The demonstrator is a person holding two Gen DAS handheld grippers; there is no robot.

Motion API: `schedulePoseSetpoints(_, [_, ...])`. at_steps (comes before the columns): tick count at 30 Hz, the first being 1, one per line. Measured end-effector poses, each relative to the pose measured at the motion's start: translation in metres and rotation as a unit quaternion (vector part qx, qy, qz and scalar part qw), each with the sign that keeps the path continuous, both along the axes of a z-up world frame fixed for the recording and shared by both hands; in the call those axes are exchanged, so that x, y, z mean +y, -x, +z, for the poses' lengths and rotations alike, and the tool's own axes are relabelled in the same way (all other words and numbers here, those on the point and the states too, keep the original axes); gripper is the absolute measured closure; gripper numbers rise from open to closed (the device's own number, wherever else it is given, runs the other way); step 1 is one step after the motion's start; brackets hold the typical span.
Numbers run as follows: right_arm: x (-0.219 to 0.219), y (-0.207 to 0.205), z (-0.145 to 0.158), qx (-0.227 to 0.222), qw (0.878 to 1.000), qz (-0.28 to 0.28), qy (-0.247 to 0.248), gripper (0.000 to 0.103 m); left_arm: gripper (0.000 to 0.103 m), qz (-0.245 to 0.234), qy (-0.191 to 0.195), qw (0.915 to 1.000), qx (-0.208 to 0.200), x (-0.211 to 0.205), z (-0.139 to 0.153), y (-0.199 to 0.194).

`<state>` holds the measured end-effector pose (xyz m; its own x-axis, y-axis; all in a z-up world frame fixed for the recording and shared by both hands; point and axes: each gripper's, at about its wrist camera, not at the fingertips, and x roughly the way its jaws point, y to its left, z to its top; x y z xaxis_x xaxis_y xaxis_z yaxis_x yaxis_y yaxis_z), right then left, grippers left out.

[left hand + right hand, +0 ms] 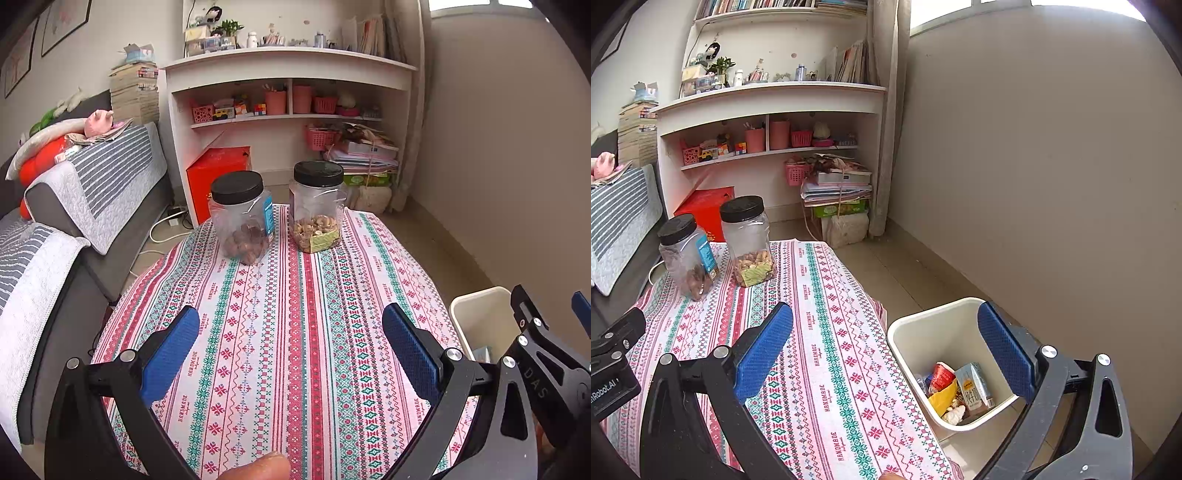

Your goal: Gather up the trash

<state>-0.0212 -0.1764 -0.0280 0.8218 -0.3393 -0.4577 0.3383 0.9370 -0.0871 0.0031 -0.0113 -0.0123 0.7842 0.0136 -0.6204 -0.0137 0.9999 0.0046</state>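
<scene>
**Both grippers empty, trash lying in the bin beside the counter**

The left gripper (291,347) hovers over the near part of the counter (295,332), which is covered by a patterned red, green and white cloth. Its blue fingers (170,354) are spread wide with nothing between them. A fingertip (258,467) of the person shows at the near edge of the left wrist view.

The right gripper (886,350) hangs over the right edge of the counter, its fingers (762,350) also spread wide and empty; the right one stands over the white bin (923,325).

The bin sits on the floor just beside the counter's right edge. Inside it lie a small drink carton (973,387), a red-and-white cup (940,376), a yellow wrapper (942,400) and some crumpled whitish scraps (955,413), all piled at the bottom.

At the far end of the counter stand two clear jars with black lids, close together: the left jar (242,218) holds dark brown nuts, the right jar (317,206) holds paler nuts. Both are upright with lids on
</scene>
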Motion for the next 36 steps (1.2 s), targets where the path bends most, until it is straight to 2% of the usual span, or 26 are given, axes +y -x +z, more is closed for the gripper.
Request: schedulePoseSetpoints(36, [0.0024,0.0021,0.0031,-0.003,1.0,0.016,-0.014,0.007,0.007,0.006,0.004,1.0,0.0,-0.0067,0.0018,-0.0012])
